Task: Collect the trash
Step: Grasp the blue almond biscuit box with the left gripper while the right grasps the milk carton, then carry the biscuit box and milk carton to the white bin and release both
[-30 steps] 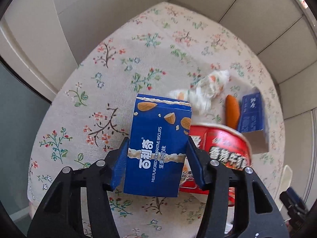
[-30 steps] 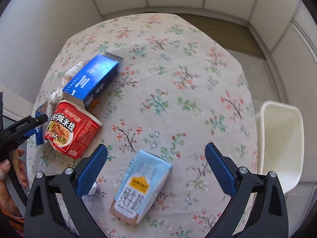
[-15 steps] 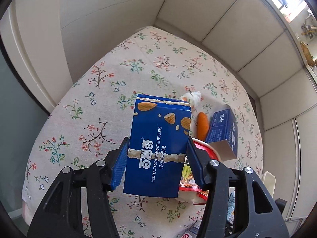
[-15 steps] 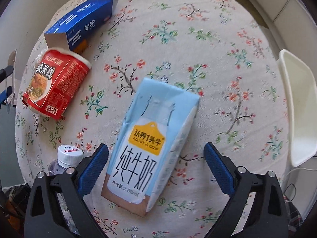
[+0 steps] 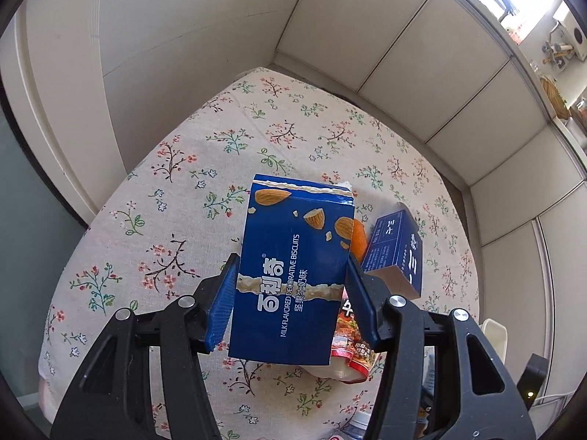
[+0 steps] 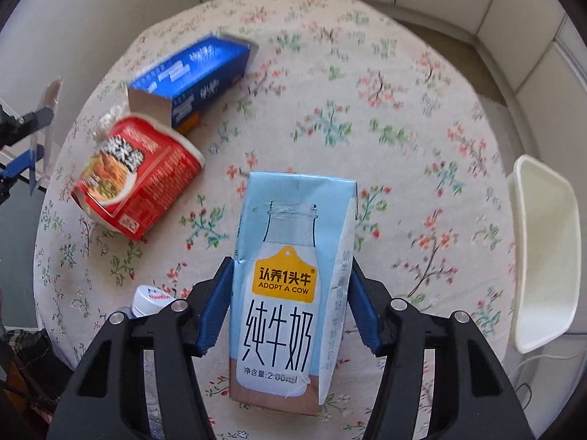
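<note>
A dark blue biscuit box [image 5: 290, 227] with almond pictures is held off the floral tablecloth [image 5: 205, 168], and my left gripper [image 5: 291, 267] is shut on its sides. In the right wrist view a light blue milk carton [image 6: 293, 220] lies on the cloth, pointing away from me. My right gripper [image 6: 291, 262] straddles its lower half. Its jaws are closing, and both blue pads touch the carton's sides.
A red instant-noodle cup [image 6: 139, 179] lies on its side at the left, with an open long blue box [image 6: 190, 73] behind it. An orange piece [image 5: 358, 238] sits beside that box. A capped water bottle [image 6: 150, 295] stands near the table edge. A white plastic container [image 6: 543, 253] is off the table's right side.
My right gripper came down over the milk carton and its jaws narrowed from wide open onto its sides. My left gripper rose and tilted up with the biscuit box still held.
</note>
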Motion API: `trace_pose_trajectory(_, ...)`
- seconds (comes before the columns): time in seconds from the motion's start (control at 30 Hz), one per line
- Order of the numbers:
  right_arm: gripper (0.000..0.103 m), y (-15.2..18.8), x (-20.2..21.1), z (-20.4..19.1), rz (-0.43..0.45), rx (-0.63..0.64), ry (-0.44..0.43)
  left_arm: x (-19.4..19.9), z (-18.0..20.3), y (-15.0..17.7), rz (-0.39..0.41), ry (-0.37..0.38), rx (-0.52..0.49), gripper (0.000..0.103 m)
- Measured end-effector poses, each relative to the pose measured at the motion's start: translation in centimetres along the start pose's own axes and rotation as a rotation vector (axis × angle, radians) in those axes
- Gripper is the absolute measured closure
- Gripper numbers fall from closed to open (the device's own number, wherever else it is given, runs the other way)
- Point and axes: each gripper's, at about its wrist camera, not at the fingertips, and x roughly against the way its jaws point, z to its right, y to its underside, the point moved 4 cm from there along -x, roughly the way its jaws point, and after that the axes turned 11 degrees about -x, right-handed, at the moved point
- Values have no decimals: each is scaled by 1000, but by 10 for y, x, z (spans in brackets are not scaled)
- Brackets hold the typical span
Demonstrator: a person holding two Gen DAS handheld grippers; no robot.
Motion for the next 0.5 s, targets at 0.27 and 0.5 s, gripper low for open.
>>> trace_pose_trajectory(0.27, 45, -35, 48, 25, 151, -16, -13, 21, 14, -9, 86, 10, -16, 50)
trace_pose_trajectory(0.5, 45, -55, 82, 66, 266, -71, 5, 30, 46, -10, 120, 25, -40, 50)
